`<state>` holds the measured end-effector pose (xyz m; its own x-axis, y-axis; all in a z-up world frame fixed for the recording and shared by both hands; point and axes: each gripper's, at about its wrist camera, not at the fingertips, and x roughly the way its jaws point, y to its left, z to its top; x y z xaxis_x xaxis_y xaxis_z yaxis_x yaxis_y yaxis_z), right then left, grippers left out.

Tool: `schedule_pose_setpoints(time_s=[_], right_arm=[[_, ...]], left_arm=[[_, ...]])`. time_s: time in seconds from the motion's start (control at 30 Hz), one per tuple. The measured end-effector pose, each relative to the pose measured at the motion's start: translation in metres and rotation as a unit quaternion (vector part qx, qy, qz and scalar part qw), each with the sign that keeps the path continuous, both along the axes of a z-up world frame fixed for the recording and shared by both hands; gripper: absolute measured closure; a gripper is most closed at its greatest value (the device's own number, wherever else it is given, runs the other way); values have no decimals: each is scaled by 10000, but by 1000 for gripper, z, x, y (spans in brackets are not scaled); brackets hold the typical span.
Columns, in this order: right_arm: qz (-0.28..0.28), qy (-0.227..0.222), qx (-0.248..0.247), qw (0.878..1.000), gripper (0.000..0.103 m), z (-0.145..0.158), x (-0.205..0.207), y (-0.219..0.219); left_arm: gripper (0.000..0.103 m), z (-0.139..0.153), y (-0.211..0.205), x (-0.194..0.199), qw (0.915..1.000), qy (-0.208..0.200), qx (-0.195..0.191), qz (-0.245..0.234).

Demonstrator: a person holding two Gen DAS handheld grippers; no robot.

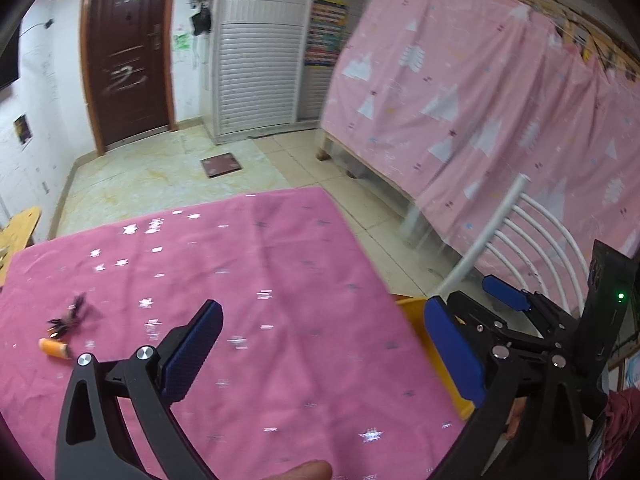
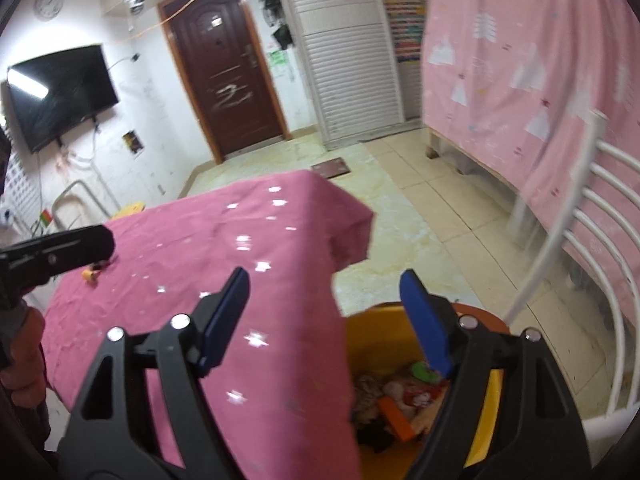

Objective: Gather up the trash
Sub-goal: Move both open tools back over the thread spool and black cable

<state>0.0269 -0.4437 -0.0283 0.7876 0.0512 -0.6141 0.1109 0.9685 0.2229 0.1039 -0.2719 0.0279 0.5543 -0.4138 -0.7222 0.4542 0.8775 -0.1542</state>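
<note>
On the door, pale scrawled marks, unreadable.

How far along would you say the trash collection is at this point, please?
Done: the yellow bin beside the table already holds mixed scraps. In hand: nothing; the left gripper and right gripper are both open and empty. Left: an orange piece and dark scrap on the pink tablecloth.

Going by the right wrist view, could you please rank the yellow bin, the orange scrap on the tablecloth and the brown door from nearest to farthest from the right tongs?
1. Yellow bin: directly below the right tongs, beside the table.
2. Orange scrap: left, on the pink tablecloth.
3. Brown door: far wall, across the floor.
</note>
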Motion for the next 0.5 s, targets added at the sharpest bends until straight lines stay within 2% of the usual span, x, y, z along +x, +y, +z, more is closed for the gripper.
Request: schedule_pose_setpoints(time_s=[0.23,0.5], right_arm=[[553,75,-194,9983,29,8,38,60],[1020,198,-399,9938,28,11,66,111]], left_arm=[[10,1,68,22,9987,-53,9,509],[9,-14,137,46,9949,88,87,1002]])
